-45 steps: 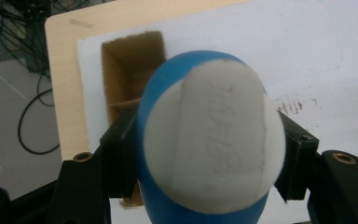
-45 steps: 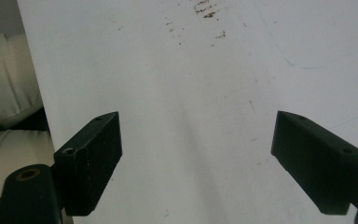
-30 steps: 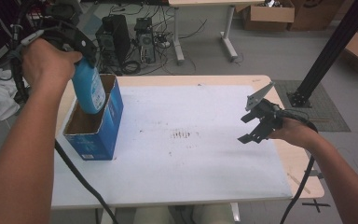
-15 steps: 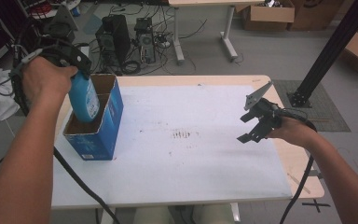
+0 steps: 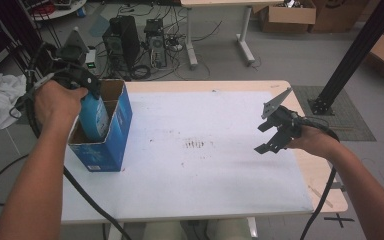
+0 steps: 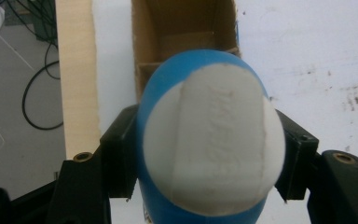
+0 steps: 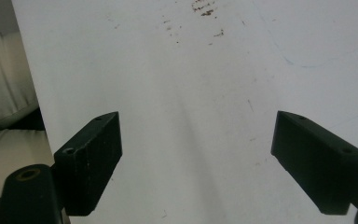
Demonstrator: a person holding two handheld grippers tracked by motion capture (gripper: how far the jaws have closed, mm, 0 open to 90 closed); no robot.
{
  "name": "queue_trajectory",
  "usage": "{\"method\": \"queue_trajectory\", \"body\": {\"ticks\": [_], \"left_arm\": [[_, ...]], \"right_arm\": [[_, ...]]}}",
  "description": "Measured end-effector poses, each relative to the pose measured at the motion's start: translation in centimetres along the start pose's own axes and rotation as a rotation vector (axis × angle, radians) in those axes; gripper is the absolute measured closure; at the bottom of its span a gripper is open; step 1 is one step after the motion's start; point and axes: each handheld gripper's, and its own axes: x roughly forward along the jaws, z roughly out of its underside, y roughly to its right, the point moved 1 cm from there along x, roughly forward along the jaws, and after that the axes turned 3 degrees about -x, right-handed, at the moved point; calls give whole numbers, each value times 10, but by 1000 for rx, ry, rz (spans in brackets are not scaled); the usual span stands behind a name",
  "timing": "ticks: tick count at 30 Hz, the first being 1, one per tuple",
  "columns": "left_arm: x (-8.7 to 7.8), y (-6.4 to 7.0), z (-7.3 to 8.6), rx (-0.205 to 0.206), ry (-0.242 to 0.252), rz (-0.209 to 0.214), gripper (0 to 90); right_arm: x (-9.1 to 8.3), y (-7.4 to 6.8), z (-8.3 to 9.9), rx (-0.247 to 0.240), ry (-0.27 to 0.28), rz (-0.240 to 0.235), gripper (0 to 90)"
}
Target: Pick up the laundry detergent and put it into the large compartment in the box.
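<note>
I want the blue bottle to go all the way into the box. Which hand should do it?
The left. The left gripper is shut on the blue bottle, already partway inside the blue box. The right gripper is open, holding nothing, far across the table.

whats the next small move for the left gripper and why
Probably lower a little more, then open: the left gripper clamps the blue plastic bottle with the white cap, already partly inside the open blue cardboard box.

Left gripper [image 5: 87, 87] raised, jaws clamped; right gripper [image 5: 275, 134] low, jaws spread.
</note>
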Motion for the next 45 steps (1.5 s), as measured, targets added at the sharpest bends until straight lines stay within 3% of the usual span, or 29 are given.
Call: {"method": "queue_trajectory", "body": {"ticks": [1,7,19,33,45], "left_arm": [[10,0,3,-1,-4,1,381],[35,0,11,7,-2,1,381],[74,-3,26,10,-3,-9,381],[98,-3,33,16,-33,3,381],[99,-2,32,17,-41,-2,376]], "right_arm": [[0,0,1,8,-4,2,161],[-2,1,2,10,-7,3,161],[1,2,4,20,-23,-2,161],[5,4,2,22,-26,-7,162],[7,4,2,24,-29,-9,162]]}}
